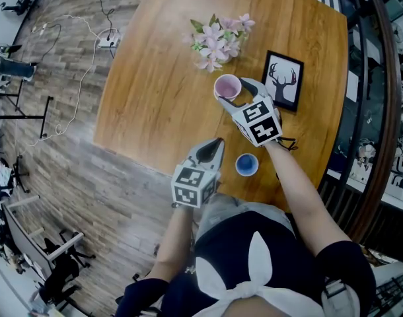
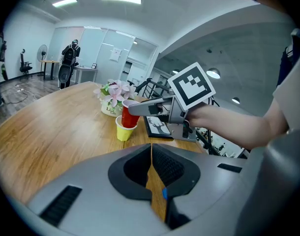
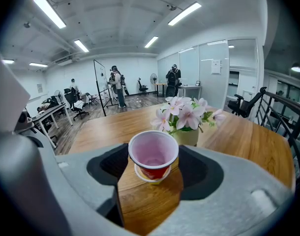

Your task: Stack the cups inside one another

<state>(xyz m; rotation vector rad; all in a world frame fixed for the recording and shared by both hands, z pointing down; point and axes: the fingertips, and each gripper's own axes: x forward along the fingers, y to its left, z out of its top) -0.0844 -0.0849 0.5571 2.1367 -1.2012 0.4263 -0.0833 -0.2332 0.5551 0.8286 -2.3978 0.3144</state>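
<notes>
Right gripper [image 1: 232, 91]: jaws spread wide, pads pinching the red cup [image 3: 153, 156] at its sides just under the rim.
Red cup: upright, its base sitting in the yellow cup [image 2: 123, 131].
Yellow cup: stands on the table [image 1: 155, 78], just in front of the flowers [image 1: 218, 41].
Left gripper [image 1: 217, 144]: jaws pressed together, nothing between them; at the table's near edge, apart from the cups.
Blue cup [image 1: 247, 164]: alone on the table, near the person.
Picture frame [image 1: 283, 81]: beside the right gripper.
</notes>
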